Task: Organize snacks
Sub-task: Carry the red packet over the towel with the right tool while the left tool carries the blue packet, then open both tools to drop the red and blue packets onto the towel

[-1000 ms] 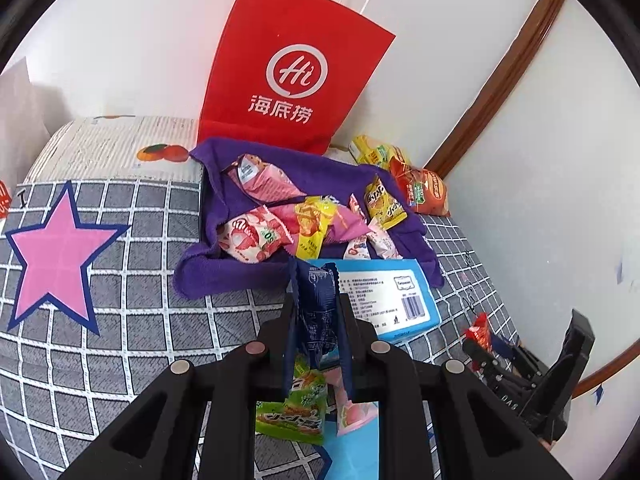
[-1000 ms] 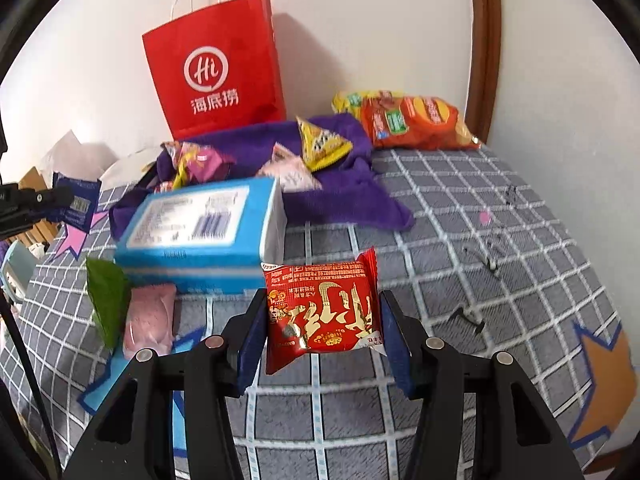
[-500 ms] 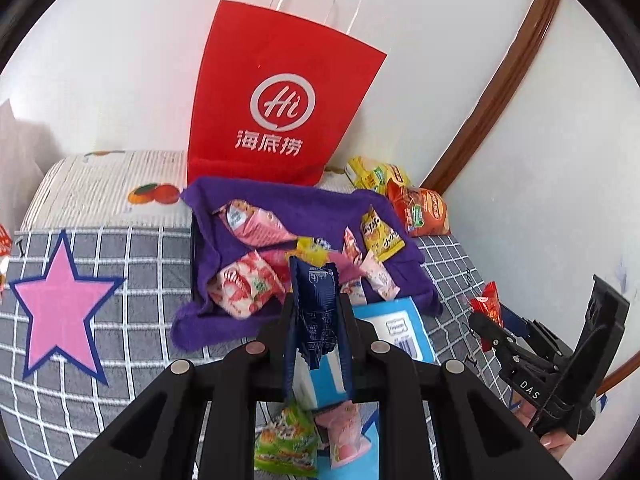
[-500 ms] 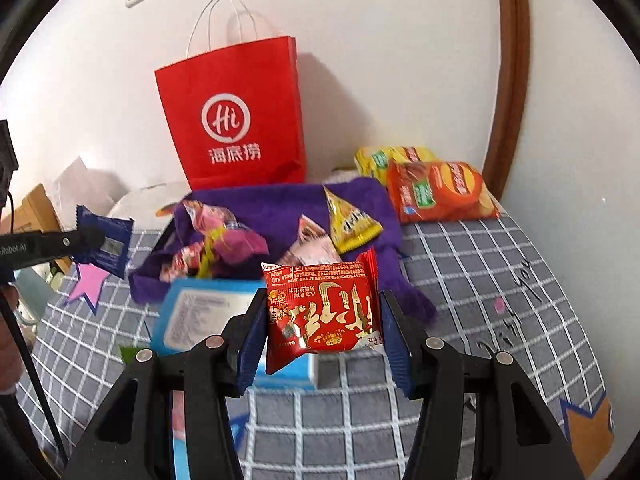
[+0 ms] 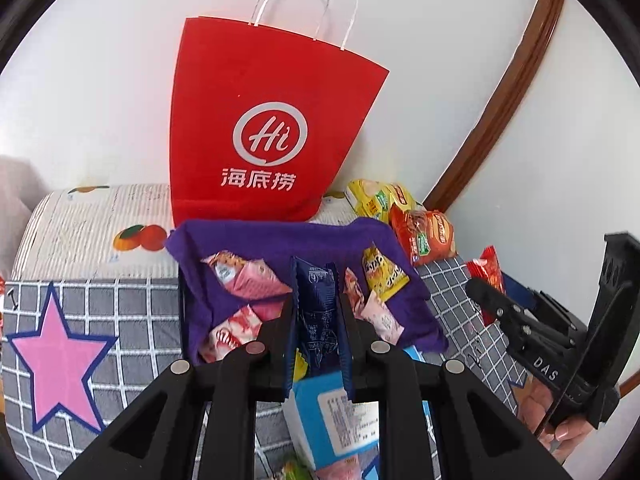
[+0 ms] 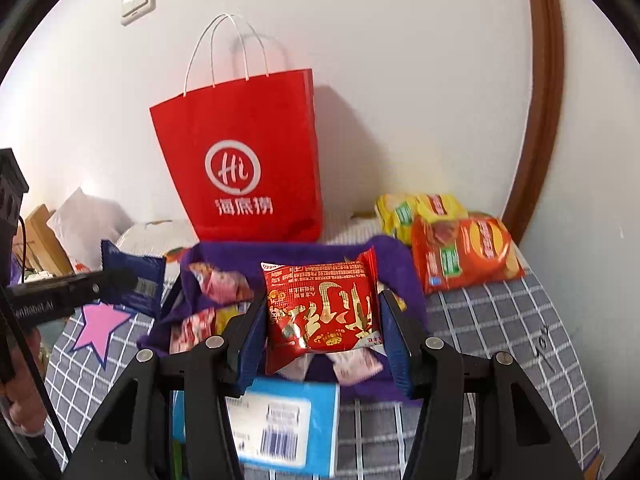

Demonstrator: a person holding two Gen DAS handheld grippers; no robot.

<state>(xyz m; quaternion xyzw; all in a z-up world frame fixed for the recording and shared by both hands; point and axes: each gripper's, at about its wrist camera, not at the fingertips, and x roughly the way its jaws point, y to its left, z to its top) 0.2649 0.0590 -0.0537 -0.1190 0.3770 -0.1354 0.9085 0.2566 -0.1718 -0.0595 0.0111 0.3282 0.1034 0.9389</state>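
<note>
The left gripper [image 5: 318,312] has its jaws pinched tight on a dark blue packet [image 5: 318,308], held upright in front of the red paper bag [image 5: 264,136]. The right gripper [image 6: 322,316] has its jaws clamped on the sides of a red snack packet [image 6: 322,308], also in front of the bag. Below the bag, a purple cloth [image 5: 280,240] holds pink and yellow snacks; a blue box [image 6: 280,420] lies nearer than the cloth.

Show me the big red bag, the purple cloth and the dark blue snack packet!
red bag [image 5: 260,120], left wrist view, front panel above the logo.
purple cloth [image 5: 280,240], left wrist view, bare back edge.
dark blue snack packet [image 5: 318,312], left wrist view, middle of the wrapper.
</note>
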